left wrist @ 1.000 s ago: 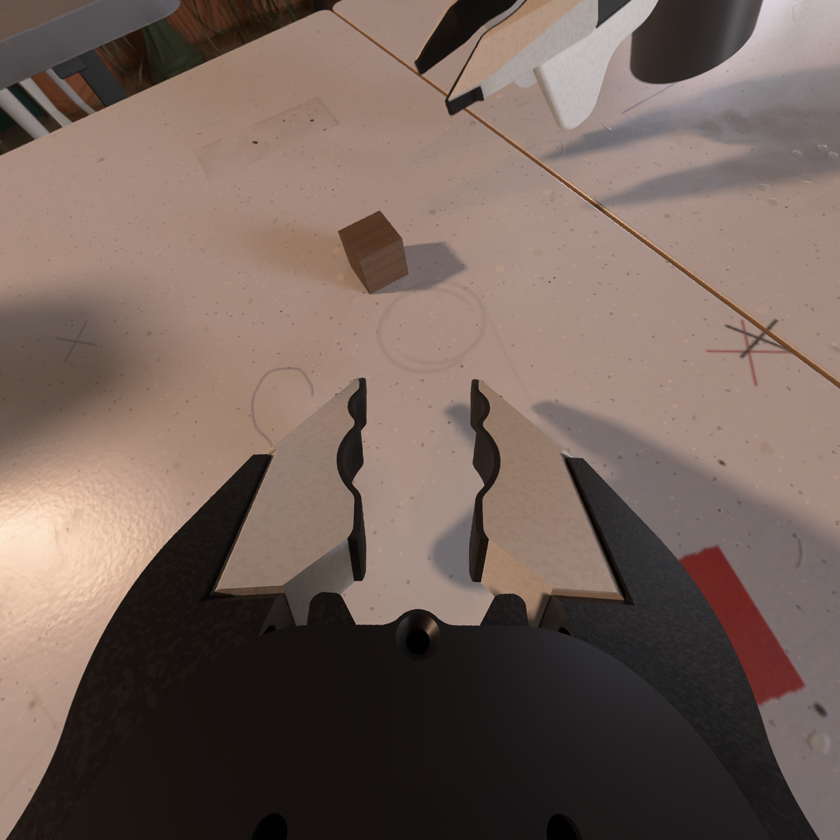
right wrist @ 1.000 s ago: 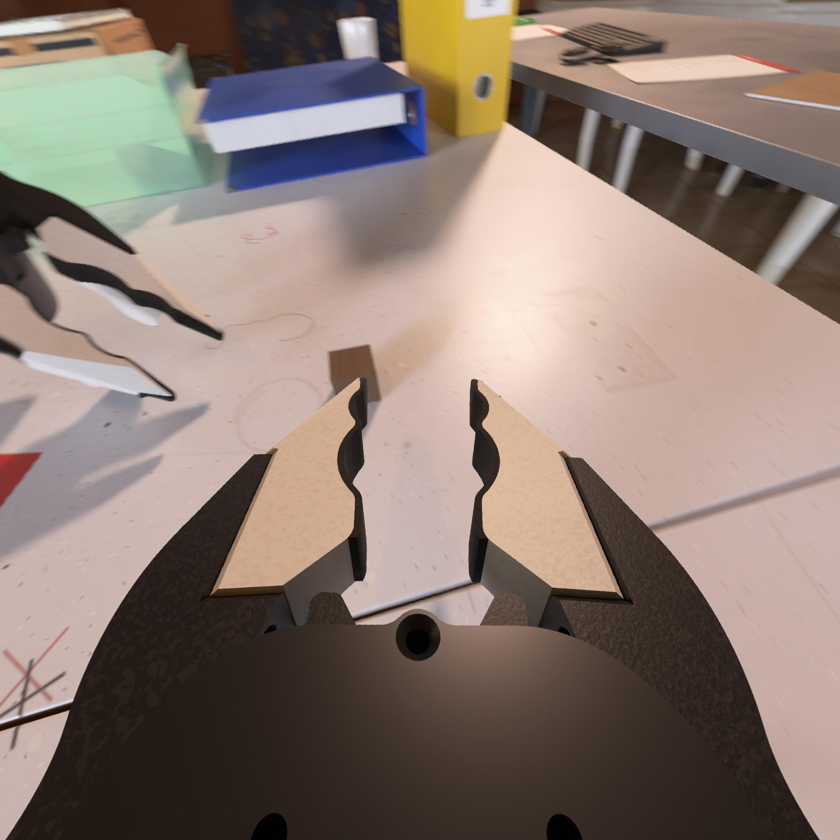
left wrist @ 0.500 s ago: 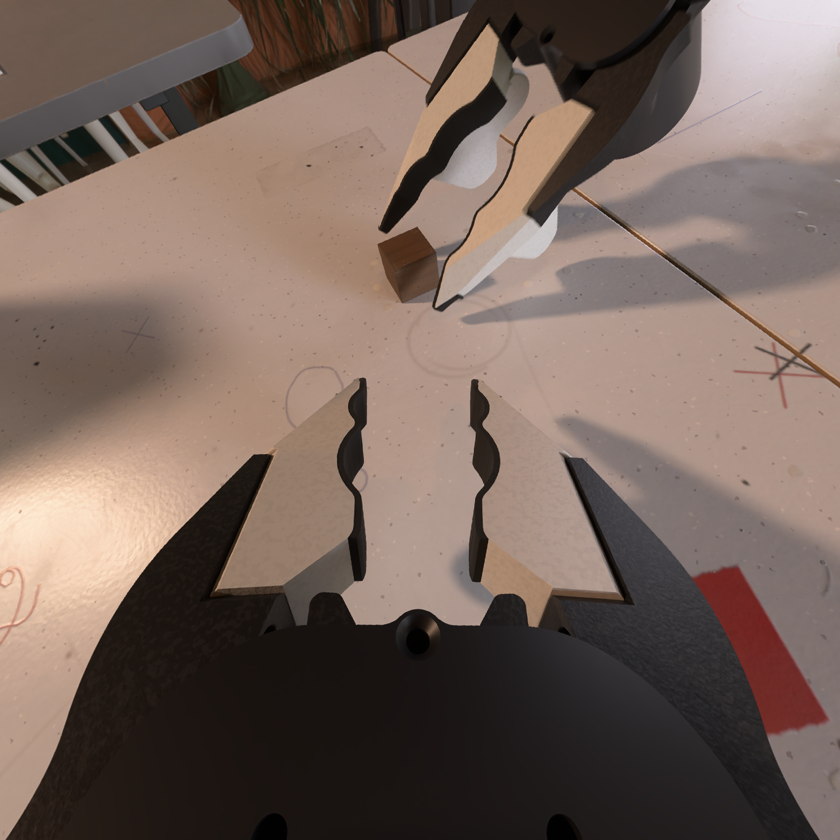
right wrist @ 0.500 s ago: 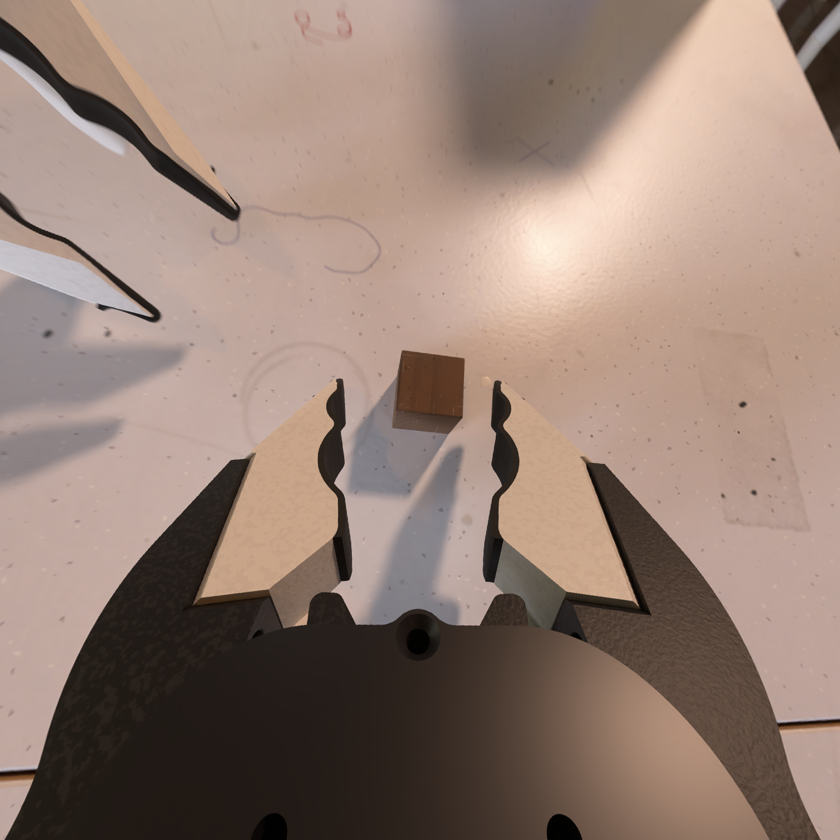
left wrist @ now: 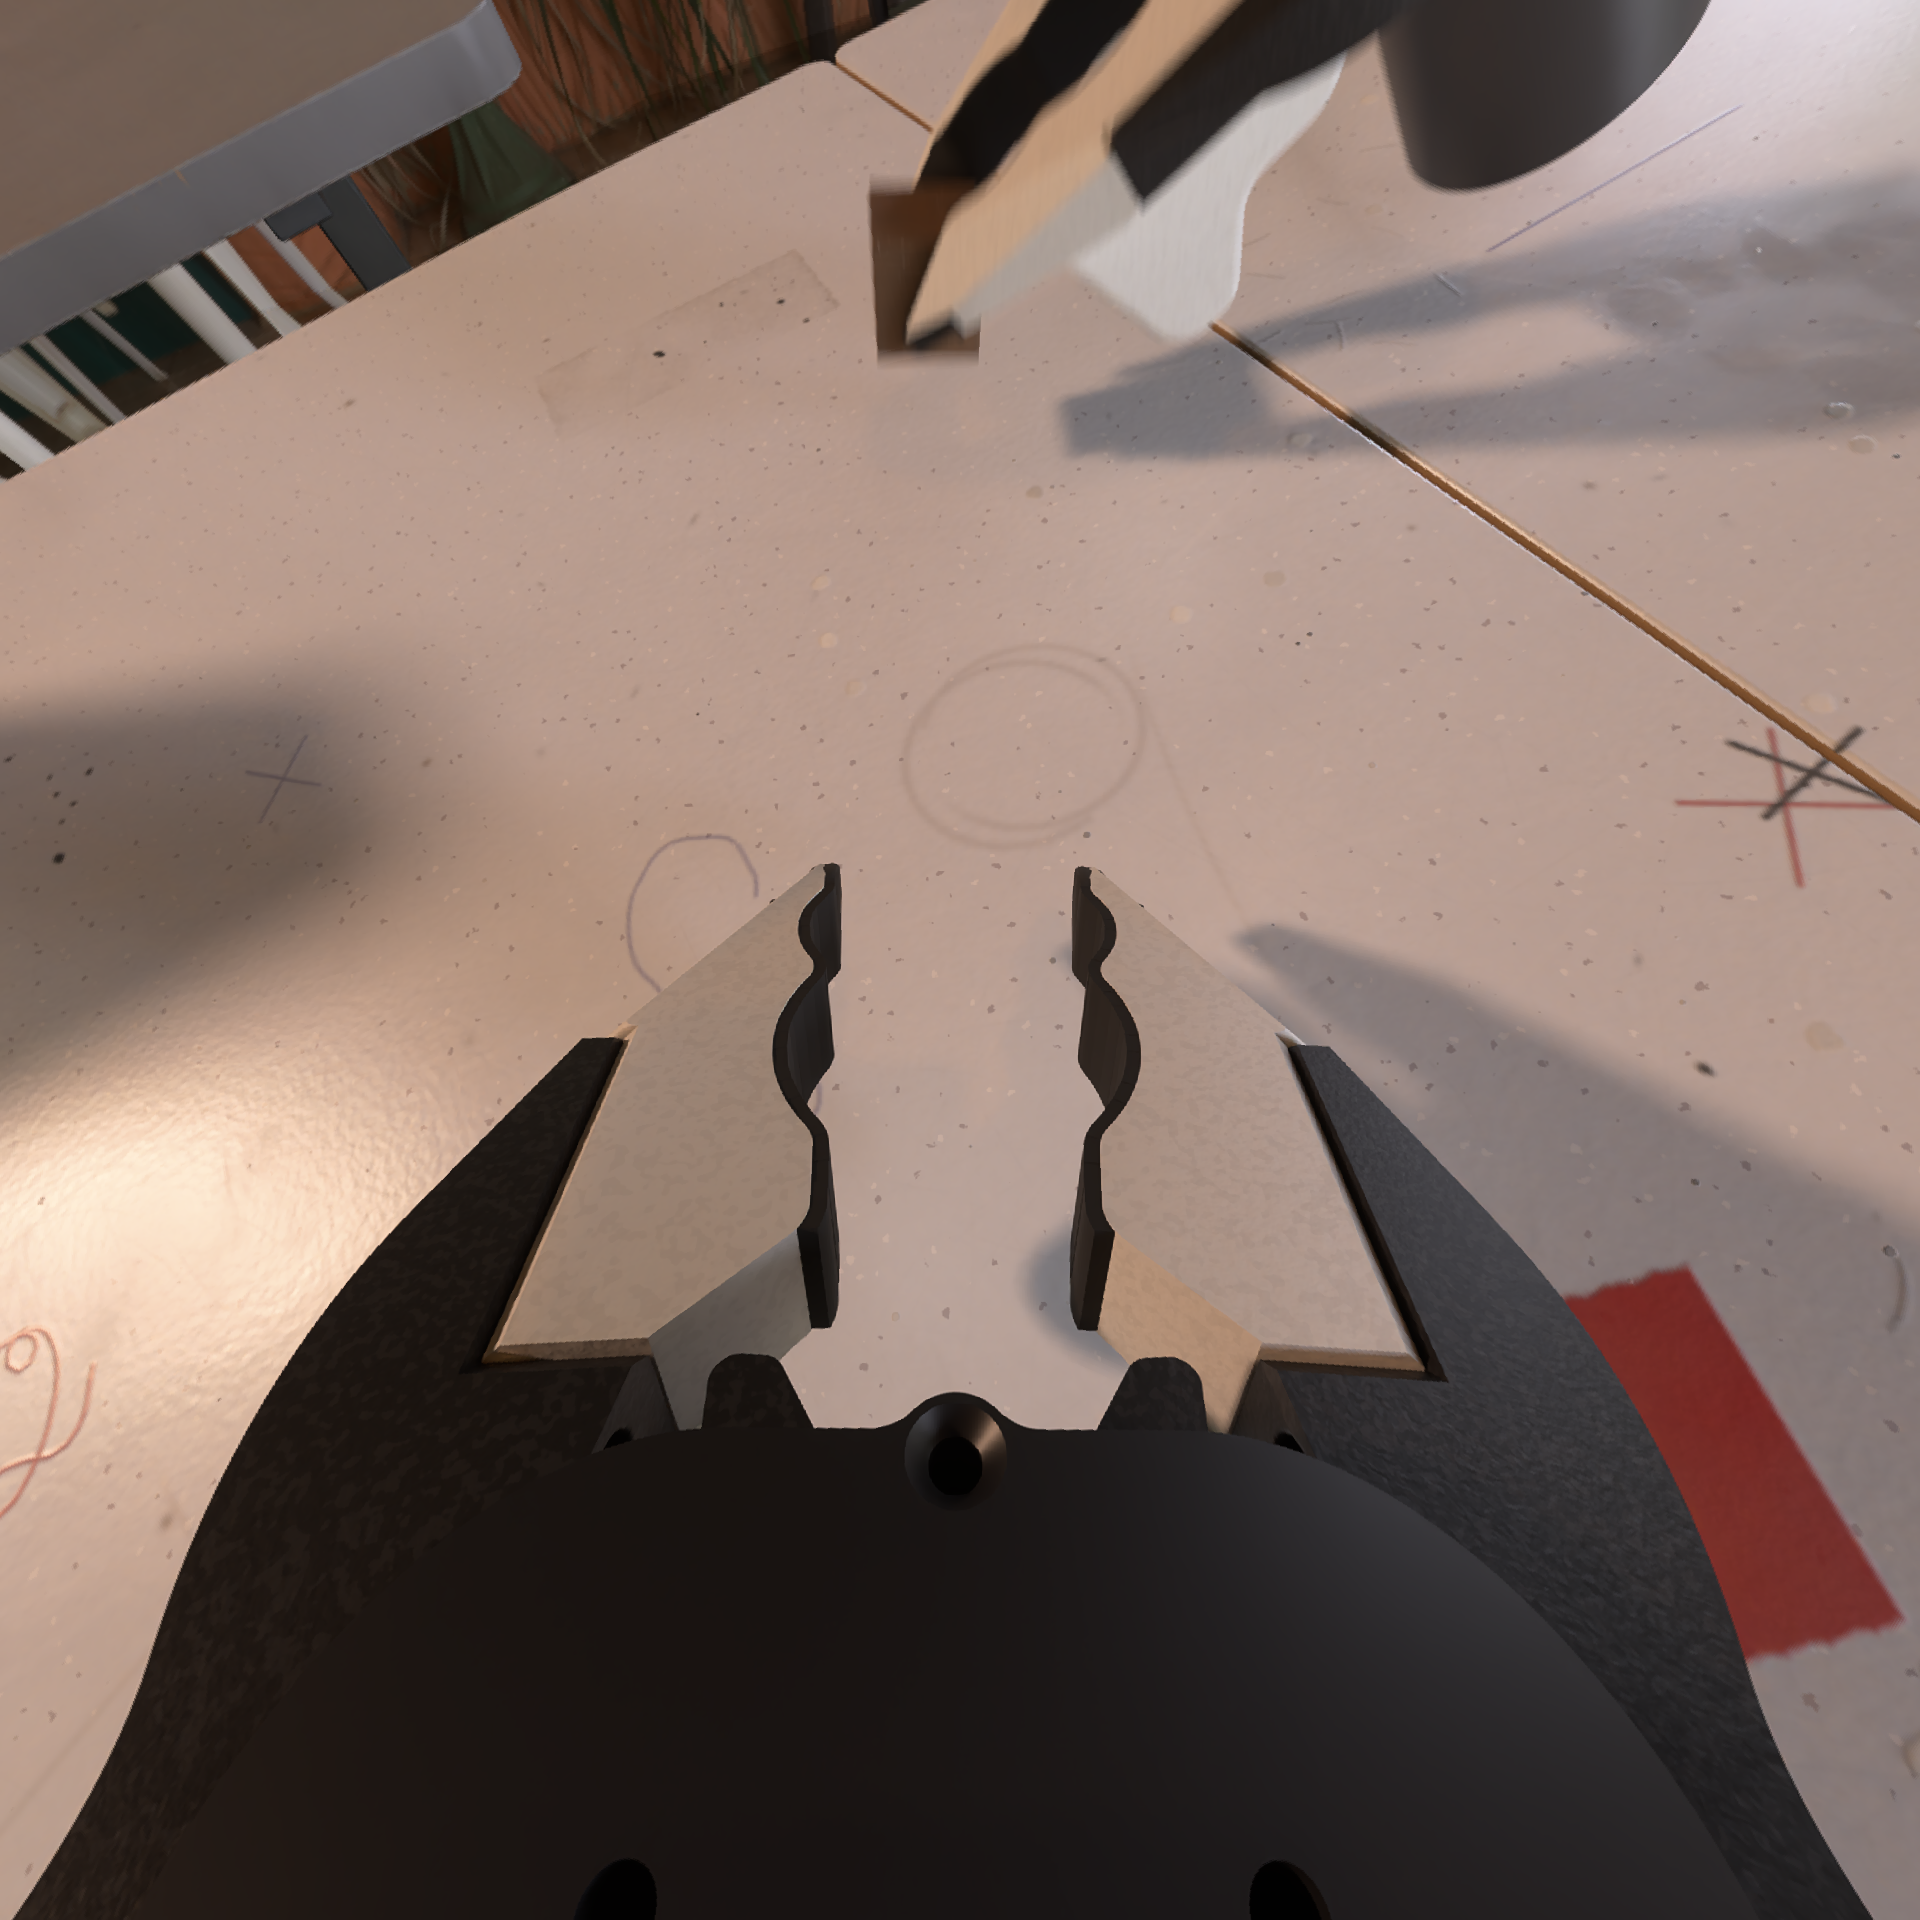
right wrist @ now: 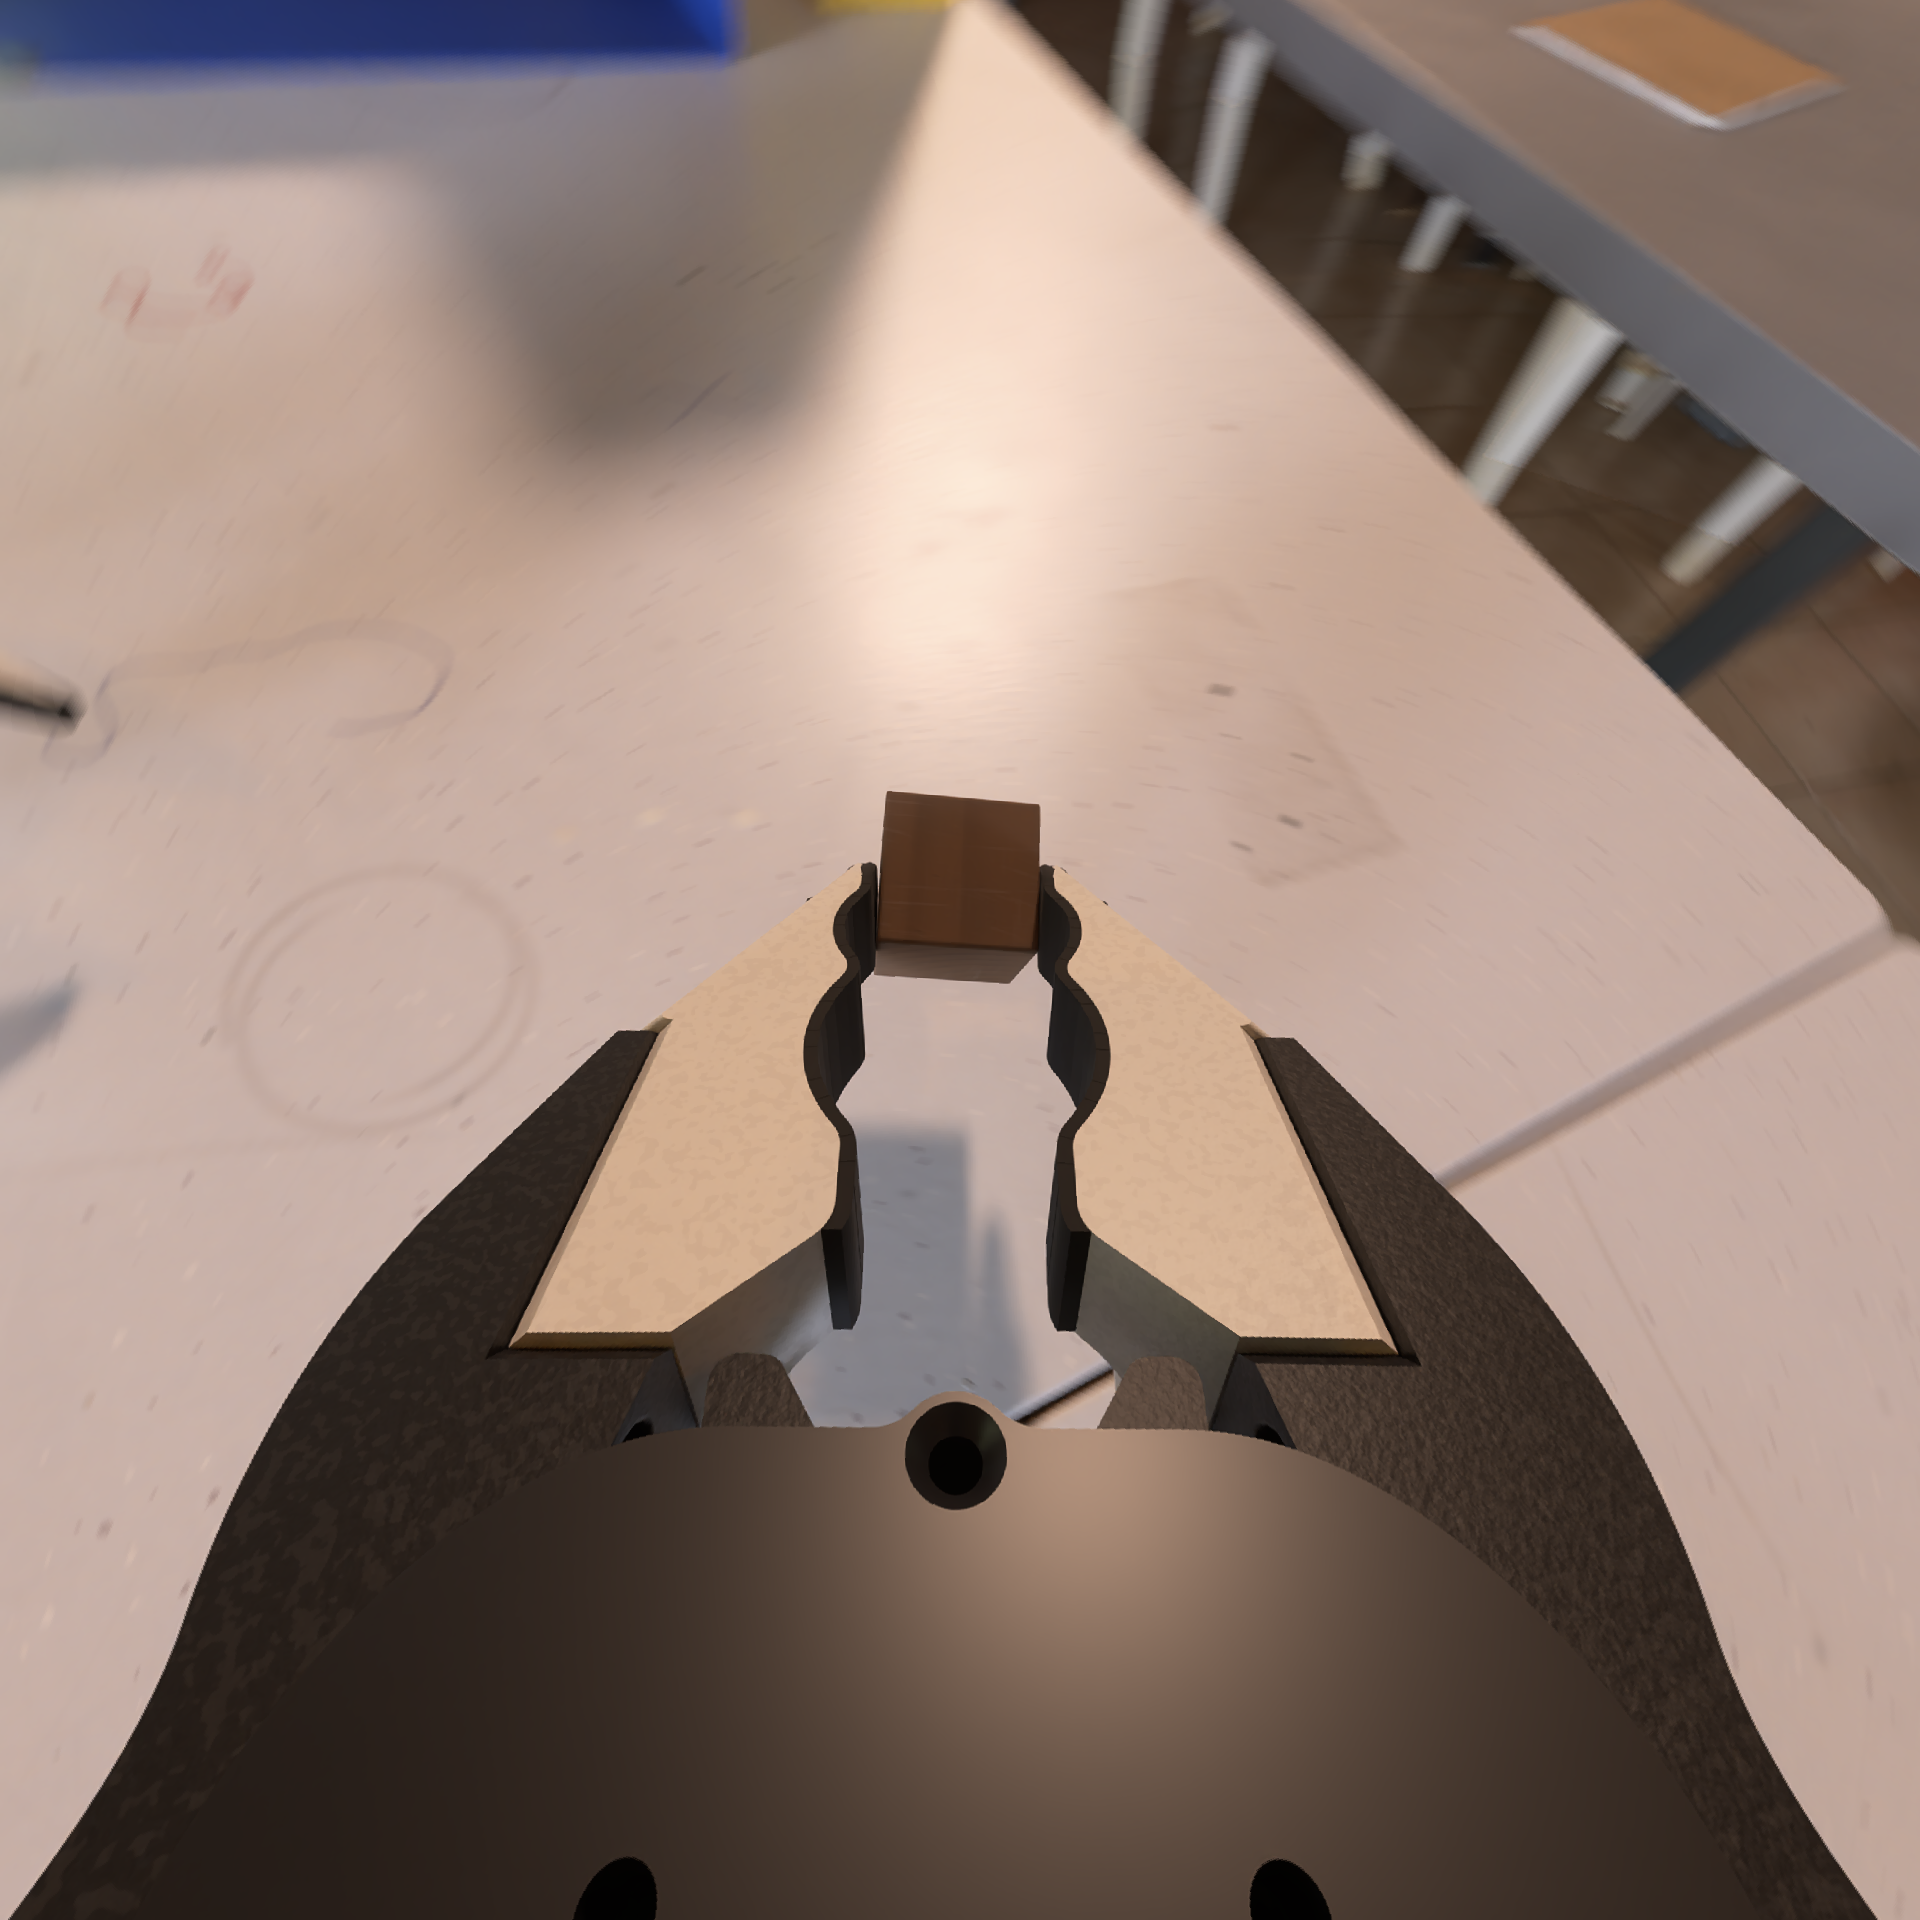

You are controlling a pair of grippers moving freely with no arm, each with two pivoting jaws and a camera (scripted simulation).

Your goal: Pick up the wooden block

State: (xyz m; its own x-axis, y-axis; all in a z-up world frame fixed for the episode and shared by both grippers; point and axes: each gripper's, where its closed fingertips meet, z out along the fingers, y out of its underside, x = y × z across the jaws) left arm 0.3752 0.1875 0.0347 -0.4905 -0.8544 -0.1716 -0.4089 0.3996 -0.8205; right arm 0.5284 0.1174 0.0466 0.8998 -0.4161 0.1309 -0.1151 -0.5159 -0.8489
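- Right gripper (right wrist: 957, 914): pinching the wooden block (right wrist: 958, 868) between its fingertips (right wrist: 858, 902), one tip pressed to each side face of the cube.
- Wooden block: small, dark brown, held at the very ends of the tips, most of it poking forward past them; lifted clear of the table (right wrist: 1091, 436), with its shadow lying on the surface below, between the fingers.
- In the left wrist view: same block (left wrist: 896, 265) seen far ahead and blurred, partly covered by the right gripper (left wrist: 940, 327), which slants down from the upper right; shadow of that gripper cast on the tabletop to the right.
- Left gripper (left wrist: 956, 894): spread apart, holding nothing, hanging over the table (left wrist: 520, 623) well apart from the block.
- Bare pale speckled tabletop visible through the gap between the left fingers.
- Pencilled circle (left wrist: 1023, 743) on the table just ahead of the left fingertips; also visible in the right wrist view (right wrist: 379, 997), left of the right gripper.
- Smaller looped scribble (left wrist: 691, 894) beside the tip of the left-hand finger.
- Red tape patch (left wrist: 1730, 1475) on the table at the lower right of the left wrist view.
- Crossed red and black marks (left wrist: 1797, 795) near the seam (left wrist: 1558, 561) between two tabletops.
- Grey table (right wrist: 1662, 260) with pale legs to the right, behind the main one.
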